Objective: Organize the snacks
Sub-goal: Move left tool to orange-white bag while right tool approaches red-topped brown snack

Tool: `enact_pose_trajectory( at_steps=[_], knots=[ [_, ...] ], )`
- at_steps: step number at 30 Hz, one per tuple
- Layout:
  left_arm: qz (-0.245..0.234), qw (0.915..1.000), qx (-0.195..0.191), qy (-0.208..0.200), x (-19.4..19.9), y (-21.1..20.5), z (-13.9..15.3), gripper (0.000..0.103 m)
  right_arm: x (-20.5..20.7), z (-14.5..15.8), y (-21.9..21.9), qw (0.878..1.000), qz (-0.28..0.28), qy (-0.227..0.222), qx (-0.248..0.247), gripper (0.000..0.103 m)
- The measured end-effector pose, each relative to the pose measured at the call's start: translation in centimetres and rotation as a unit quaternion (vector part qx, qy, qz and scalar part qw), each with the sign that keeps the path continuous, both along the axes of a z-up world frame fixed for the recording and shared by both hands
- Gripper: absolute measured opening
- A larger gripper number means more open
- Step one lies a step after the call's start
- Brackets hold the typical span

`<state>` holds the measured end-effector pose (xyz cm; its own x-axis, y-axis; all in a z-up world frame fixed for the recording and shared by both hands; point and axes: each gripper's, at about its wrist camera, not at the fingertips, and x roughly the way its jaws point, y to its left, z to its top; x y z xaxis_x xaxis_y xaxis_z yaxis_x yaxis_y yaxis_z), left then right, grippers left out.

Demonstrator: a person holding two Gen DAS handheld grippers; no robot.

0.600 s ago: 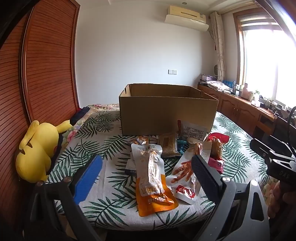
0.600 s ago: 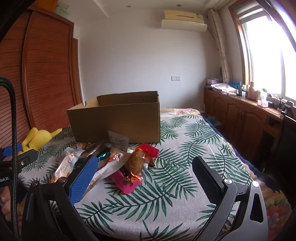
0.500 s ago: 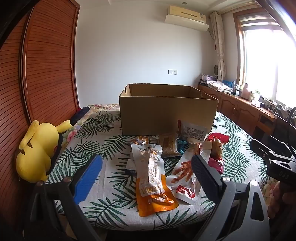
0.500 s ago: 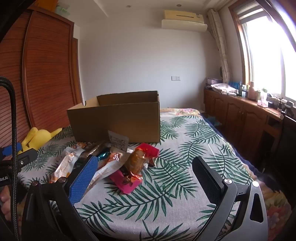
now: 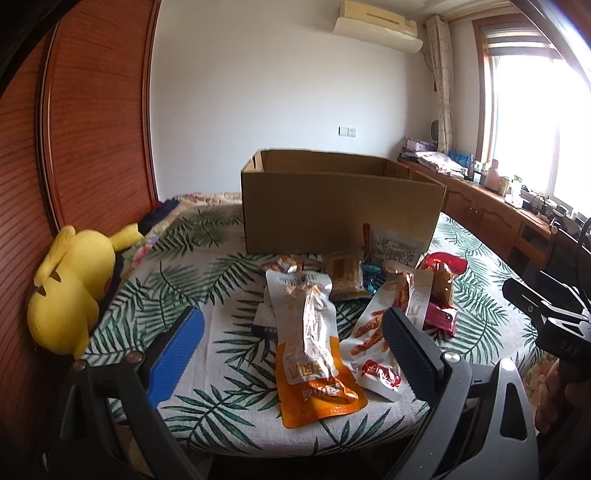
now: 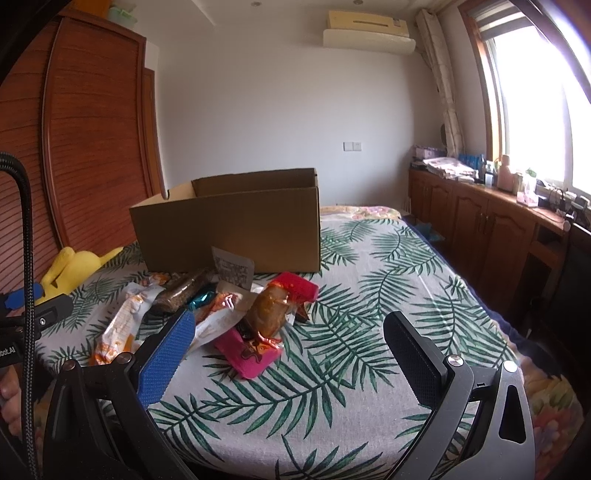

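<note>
Left wrist view shows the left claw (image 5: 291, 354) and right claw (image 6: 288, 354) both wide open and empty above the snacks (image 5: 314, 339), so picking seems unstarted; next, probably, closing on the orange pouch (image 5: 317, 391) for the cardboard box (image 5: 340, 218).

A home bedroom: leaf-print bed (image 6: 369, 295), wooden wardrobe (image 5: 92, 122), wall air conditioner (image 6: 367, 31), yellow plush toy (image 5: 70, 288).

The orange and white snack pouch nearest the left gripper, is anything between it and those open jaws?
Nothing visible. The orange and white pouch lies on top of the pile on the leaf-print cover, straight ahead of the left gripper, whose jaws stand wide open and empty. The cardboard box sits behind the pile.
</note>
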<state>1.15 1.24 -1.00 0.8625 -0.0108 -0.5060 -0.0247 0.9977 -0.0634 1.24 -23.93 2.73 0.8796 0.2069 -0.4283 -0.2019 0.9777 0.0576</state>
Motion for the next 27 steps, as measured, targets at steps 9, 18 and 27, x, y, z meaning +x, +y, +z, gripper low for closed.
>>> enact_pose_trajectory(
  at_steps=[9, 18, 27],
  knots=[
    [0.003, 0.9993, 0.001, 0.037, 2.6, 0.9, -1.7, 0.098, 3.0, -2.1, 0.6, 0.999, 0.019, 0.031, -0.02, 0.103],
    [-0.016, 0.9961, -0.018, 0.085, 6.1, 1.2, -3.1, 0.097, 6.8, -3.5, 0.4, 0.995, 0.047, 0.093, -0.008, 0.097],
    [-0.031, 0.9927, -0.019, 0.115, 8.1, 0.8, -4.0, 0.095, 10.3, -4.1, 0.1, 0.985, 0.076, 0.152, 0.017, 0.075]
  ],
)
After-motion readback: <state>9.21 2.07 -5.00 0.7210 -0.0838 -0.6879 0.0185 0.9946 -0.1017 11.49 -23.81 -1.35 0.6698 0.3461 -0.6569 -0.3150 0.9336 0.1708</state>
